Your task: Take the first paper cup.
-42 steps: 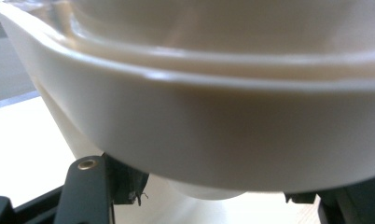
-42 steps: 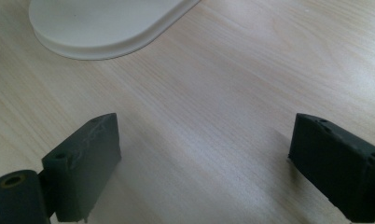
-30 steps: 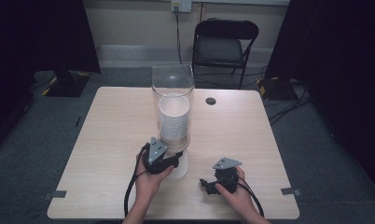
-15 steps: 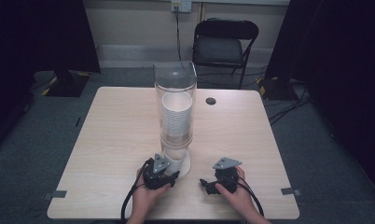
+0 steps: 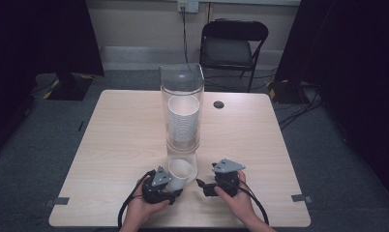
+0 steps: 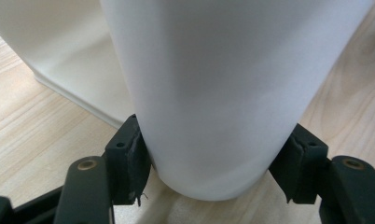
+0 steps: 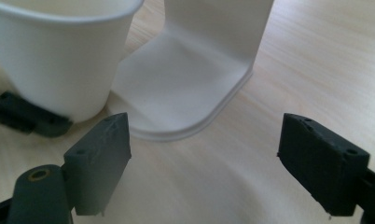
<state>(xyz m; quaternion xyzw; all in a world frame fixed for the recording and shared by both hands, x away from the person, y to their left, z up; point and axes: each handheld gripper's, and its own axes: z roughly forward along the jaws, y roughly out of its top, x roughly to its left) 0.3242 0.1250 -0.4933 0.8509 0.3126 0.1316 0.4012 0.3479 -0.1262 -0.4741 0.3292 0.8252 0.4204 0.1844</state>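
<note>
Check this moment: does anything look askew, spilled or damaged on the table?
Nothing spilled or damaged. The only thing off upright is the paper cup, tilted because the left gripper clamps its base just in front of the cup dispenser. The right gripper stands open, empty.

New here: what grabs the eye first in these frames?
The tall clear cup dispenser at mid-table, a stack of white paper cups inside its tube. Just in front of its white base, the left tool is clamped on one tilted white paper cup. To the right of that cup, the right tool sits with its jaws apart, nothing between them.
</note>
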